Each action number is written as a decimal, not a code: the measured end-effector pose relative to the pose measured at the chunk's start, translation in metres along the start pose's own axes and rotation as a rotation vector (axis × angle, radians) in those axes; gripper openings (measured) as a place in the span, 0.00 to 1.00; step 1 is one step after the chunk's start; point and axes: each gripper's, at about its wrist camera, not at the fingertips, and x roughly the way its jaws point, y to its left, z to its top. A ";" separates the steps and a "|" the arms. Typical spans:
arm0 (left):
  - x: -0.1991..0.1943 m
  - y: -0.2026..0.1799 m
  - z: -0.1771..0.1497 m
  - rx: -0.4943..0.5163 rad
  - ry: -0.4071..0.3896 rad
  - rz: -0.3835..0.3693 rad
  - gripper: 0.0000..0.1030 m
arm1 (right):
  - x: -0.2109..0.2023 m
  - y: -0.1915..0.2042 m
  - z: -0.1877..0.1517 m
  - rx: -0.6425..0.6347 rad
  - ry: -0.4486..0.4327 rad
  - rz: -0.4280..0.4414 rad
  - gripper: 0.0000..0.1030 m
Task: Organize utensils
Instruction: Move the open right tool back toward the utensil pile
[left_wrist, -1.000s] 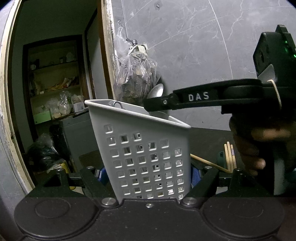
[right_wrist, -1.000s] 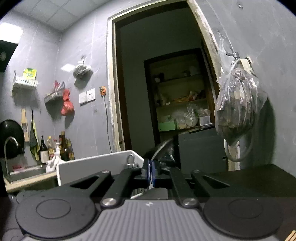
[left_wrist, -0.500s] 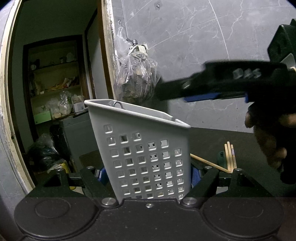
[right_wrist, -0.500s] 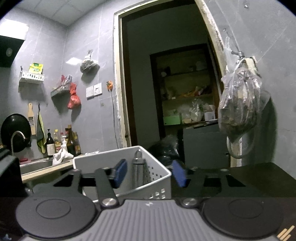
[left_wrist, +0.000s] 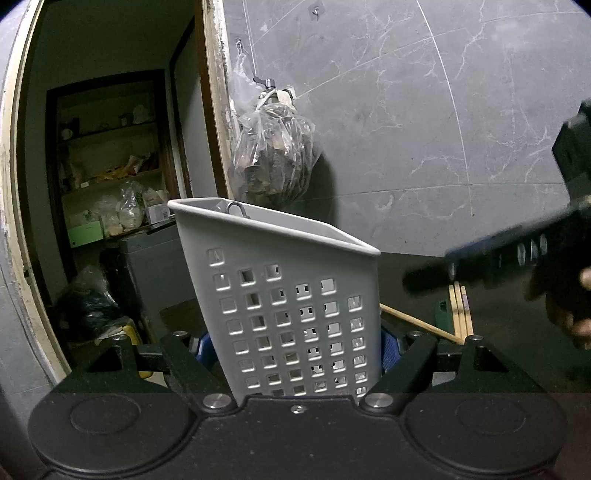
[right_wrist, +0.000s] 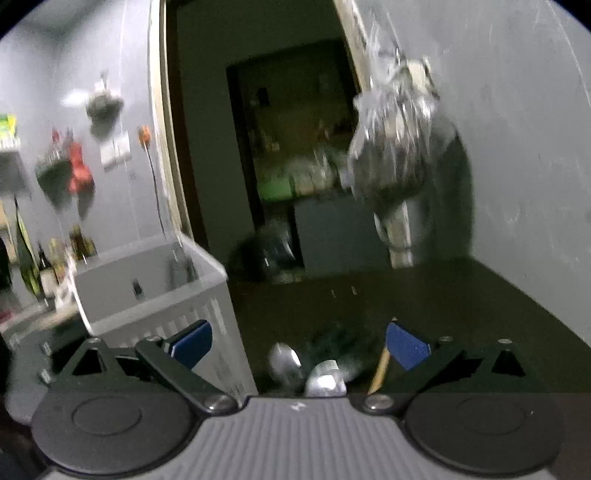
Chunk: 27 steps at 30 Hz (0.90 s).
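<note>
The left gripper (left_wrist: 297, 345) is clamping the grey perforated utensil basket (left_wrist: 291, 306) between its blue-padded fingers (left_wrist: 389, 350), and the basket is standing slightly tilted on the dark countertop (left_wrist: 498, 317). A metal handle loop (left_wrist: 235, 207) is poking above the basket's rim at the far corner. The right gripper (right_wrist: 297, 345) is hanging with its fingers spread wide and nothing between them, off to the right of the basket. Below it, what are probably spoon bowls (right_wrist: 284, 360), blurred, are lying on the counter beside wooden chopsticks (left_wrist: 460, 310). A plastic bag (left_wrist: 273, 158) is hanging on the wall behind.
</note>
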 end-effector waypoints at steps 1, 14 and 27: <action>-0.001 0.001 0.000 0.001 0.000 0.000 0.79 | 0.004 0.000 -0.003 -0.008 0.030 -0.002 1.00; -0.003 0.001 0.000 0.005 0.003 0.005 0.79 | 0.029 0.033 -0.036 -0.309 0.208 -0.093 1.00; -0.003 0.000 0.000 0.012 0.006 0.008 0.79 | 0.052 0.025 -0.021 -0.270 0.271 -0.017 0.85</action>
